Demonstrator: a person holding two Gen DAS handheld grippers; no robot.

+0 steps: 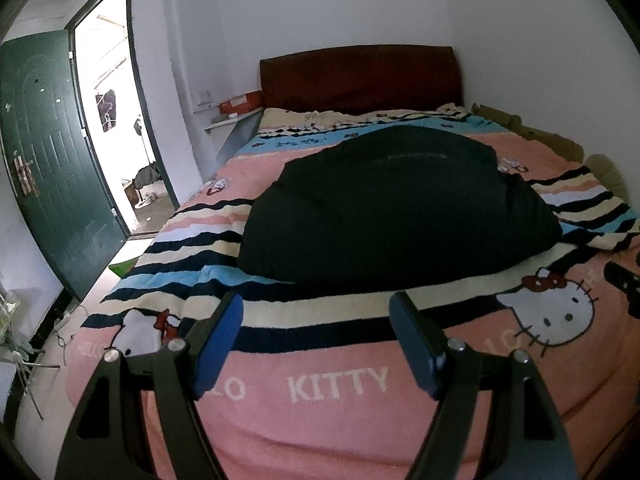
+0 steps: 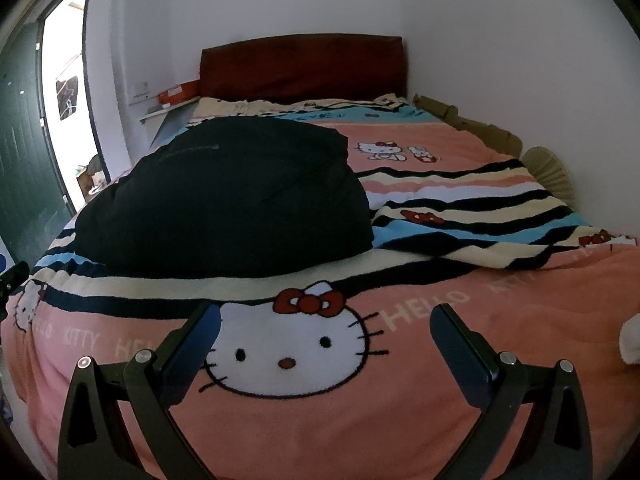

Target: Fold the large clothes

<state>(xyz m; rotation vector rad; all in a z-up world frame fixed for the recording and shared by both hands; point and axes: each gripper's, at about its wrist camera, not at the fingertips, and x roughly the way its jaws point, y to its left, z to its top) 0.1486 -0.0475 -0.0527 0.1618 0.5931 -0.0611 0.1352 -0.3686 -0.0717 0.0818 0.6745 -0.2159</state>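
A large black garment (image 1: pixel 396 204) lies folded in a thick pile on the middle of the bed; it also shows in the right wrist view (image 2: pixel 228 200) at left of centre. My left gripper (image 1: pixel 318 308) is open and empty, held above the near end of the bed, short of the garment. My right gripper (image 2: pixel 326 316) is open and empty, over the Hello Kitty face on the blanket (image 2: pixel 500 320), also short of the garment. The other gripper's black body shows at the right edge of the left wrist view (image 1: pixel 624 288).
The bed carries a pink striped Hello Kitty blanket (image 1: pixel 320 420) with a dark red headboard (image 1: pixel 360 76) at the far wall. A green door (image 1: pixel 48 152) stands open at left. A shelf with an orange box (image 1: pixel 240 104) is beside the headboard. A fan (image 2: pixel 548 172) stands at right.
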